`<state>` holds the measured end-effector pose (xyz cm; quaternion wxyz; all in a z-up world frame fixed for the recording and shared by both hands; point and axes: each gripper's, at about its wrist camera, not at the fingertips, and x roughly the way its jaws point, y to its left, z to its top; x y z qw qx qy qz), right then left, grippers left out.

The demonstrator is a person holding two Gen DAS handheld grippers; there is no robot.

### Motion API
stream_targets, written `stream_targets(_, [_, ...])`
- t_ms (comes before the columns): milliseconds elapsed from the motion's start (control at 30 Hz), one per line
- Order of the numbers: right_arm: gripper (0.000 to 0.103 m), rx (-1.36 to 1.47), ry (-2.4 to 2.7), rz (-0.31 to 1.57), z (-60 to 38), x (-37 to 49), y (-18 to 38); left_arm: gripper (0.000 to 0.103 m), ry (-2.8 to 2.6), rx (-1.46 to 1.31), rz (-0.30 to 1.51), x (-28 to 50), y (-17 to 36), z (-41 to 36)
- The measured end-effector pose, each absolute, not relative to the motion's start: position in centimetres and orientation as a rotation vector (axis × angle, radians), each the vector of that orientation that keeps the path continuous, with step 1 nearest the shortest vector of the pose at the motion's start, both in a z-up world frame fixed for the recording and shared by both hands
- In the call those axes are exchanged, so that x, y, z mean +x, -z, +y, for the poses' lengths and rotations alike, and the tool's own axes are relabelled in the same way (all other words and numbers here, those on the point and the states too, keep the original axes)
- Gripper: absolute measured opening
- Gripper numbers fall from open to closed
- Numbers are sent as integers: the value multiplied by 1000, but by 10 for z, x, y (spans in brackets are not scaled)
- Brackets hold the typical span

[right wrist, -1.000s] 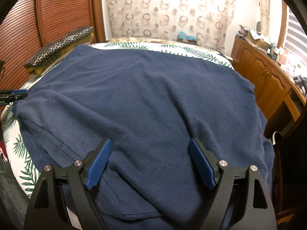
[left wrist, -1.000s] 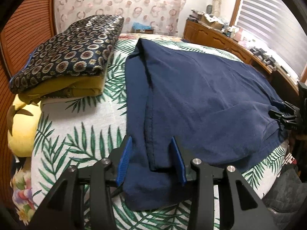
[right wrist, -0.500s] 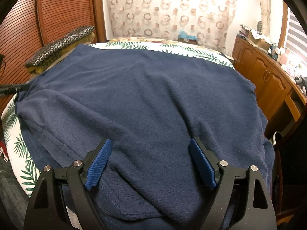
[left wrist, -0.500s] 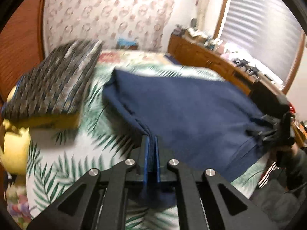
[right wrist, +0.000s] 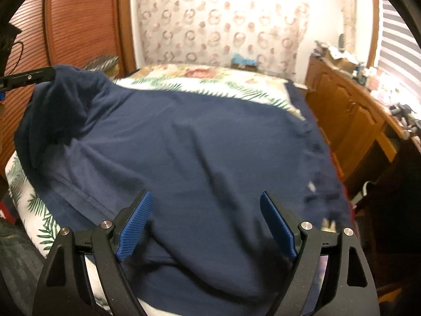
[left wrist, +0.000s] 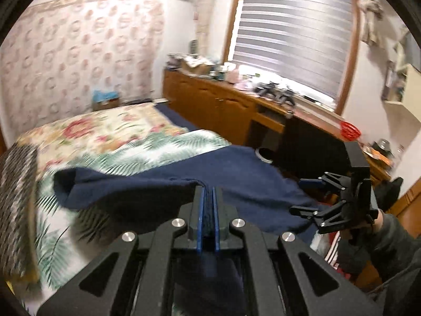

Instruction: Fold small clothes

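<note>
1. Since a second ago your left gripper [left wrist: 208, 210] has gone from straddling the edge of the navy shirt [right wrist: 200, 158] with its jaws apart to being clenched on that edge and raised off the bed [left wrist: 110, 131].
2. That lift means the fold has begun: in the right wrist view the shirt's left side now stands up as a hump near the wooden panel, hanging from the left gripper [right wrist: 29, 76], where earlier it lay flat.
3. Over the same second the left camera has swung away from the patterned pillow [left wrist: 15, 205], now blurred at the left edge, towards the cabinet under the window [left wrist: 218, 105].
4. Most of the shirt remains spread over the palm-leaf cover of the bed, with its far right side spilling over the bed's edge towards the cabinet.
5. Your right gripper [right wrist: 205, 223] has barely moved. It hovers low over the near part of the shirt, jaws released and wide, with cloth between the blue pads [right wrist: 134, 226] but nothing gripped.
6. Seen from the left wrist, the right gripper [left wrist: 310, 197] sits at the shirt's right side, fingers apart, held in your gloved hand [left wrist: 386, 192].
7. Judging by this, the next move calls for carrying the lifted edge across the shirt towards the right gripper; watch that the thin pinch does not slip.
</note>
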<state>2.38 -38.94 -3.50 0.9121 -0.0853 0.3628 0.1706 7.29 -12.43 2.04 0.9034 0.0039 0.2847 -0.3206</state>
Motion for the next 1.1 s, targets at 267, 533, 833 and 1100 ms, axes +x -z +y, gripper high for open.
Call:
stream_targets(267, [86, -146, -274, 693, -425, 17, 18, 6, 769, 46, 577, 80, -54, -184])
stream_targets(533, [86, -106, -264, 686, -437, 16, 14, 24, 752, 78, 645, 83, -37, -191])
stream_targets(833, [86, -126, -316, 700, -417, 28, 15, 25, 596, 59, 673, 82, -10, -144])
stream_targets(1100, [67, -128, -426, 792, -387, 58, 40, 25, 504, 44, 715, 81, 20, -106])
